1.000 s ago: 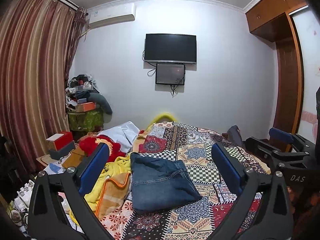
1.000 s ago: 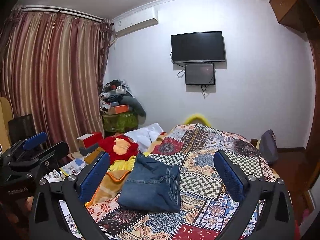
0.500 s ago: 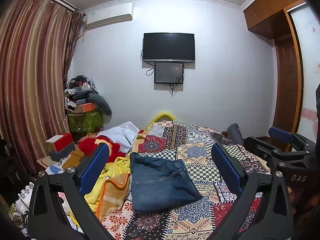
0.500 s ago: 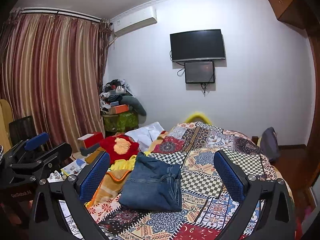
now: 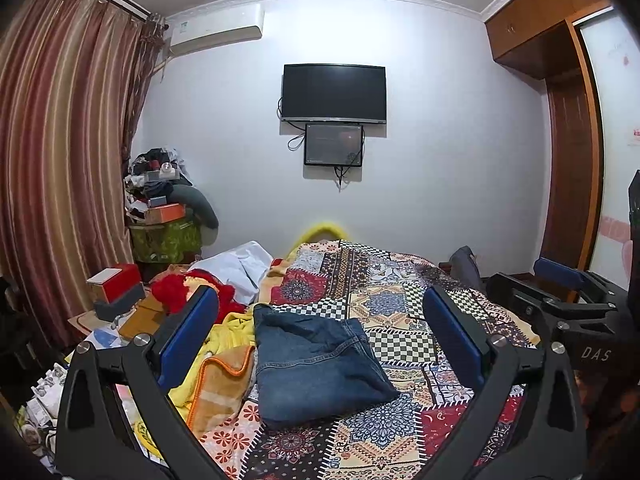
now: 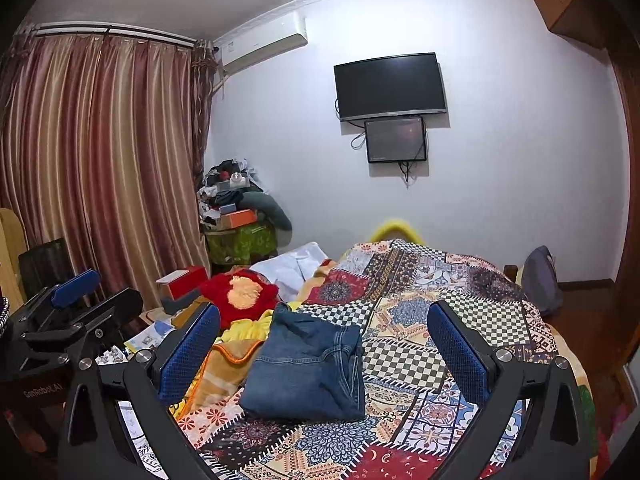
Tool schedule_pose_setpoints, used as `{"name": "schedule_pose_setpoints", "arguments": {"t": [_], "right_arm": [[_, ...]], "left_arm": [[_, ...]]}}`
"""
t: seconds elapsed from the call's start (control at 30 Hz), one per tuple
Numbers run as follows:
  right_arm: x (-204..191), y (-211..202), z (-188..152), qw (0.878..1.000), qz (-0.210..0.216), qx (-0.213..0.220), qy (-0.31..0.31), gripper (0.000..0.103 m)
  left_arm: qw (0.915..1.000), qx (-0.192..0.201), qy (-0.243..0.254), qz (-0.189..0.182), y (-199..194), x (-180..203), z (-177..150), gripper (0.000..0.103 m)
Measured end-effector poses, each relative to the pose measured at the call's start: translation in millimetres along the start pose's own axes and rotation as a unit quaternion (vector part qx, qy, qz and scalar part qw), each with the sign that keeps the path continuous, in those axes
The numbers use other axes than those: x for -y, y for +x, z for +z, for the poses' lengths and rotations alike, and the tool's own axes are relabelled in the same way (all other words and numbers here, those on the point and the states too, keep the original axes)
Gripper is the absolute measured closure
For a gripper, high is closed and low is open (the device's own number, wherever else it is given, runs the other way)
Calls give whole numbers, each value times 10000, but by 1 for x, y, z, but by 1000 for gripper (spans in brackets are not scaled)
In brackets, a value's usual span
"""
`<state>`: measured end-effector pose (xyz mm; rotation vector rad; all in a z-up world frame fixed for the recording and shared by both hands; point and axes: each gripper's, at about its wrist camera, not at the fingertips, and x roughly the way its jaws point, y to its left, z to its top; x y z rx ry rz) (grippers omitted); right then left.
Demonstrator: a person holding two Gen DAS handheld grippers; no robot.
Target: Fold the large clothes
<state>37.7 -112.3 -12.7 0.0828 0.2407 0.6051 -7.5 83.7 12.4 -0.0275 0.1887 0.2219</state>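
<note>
A pair of blue jeans lies folded into a compact rectangle on the patchwork bedspread. The jeans also show in the right wrist view. My left gripper is open and empty, held back from the bed above the jeans. My right gripper is open and empty too, at a similar height. The right gripper shows at the right of the left wrist view, and the left gripper at the left of the right wrist view.
A yellow and orange blanket, a red garment and a white cloth lie heaped left of the jeans. Boxes and clutter stand by the curtain. A wardrobe stands at the right.
Both grippers have risen slightly and the views shifted a little. The jeans have not moved and both grippers stay open.
</note>
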Motion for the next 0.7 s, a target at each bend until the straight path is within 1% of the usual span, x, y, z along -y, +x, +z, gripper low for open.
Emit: {"name": "schedule_pose_setpoints", "arguments": {"t": [0.2,0.7], "right_arm": [[-2,-3,0,10000,-4,69,-51,0],[-3,-1,0,10000,5,67,-51,0]], "left_arm": [[10000,-7,-4,-36,0,3,2,0],[9999,-18,61,-115,1,9,1,0]]}}
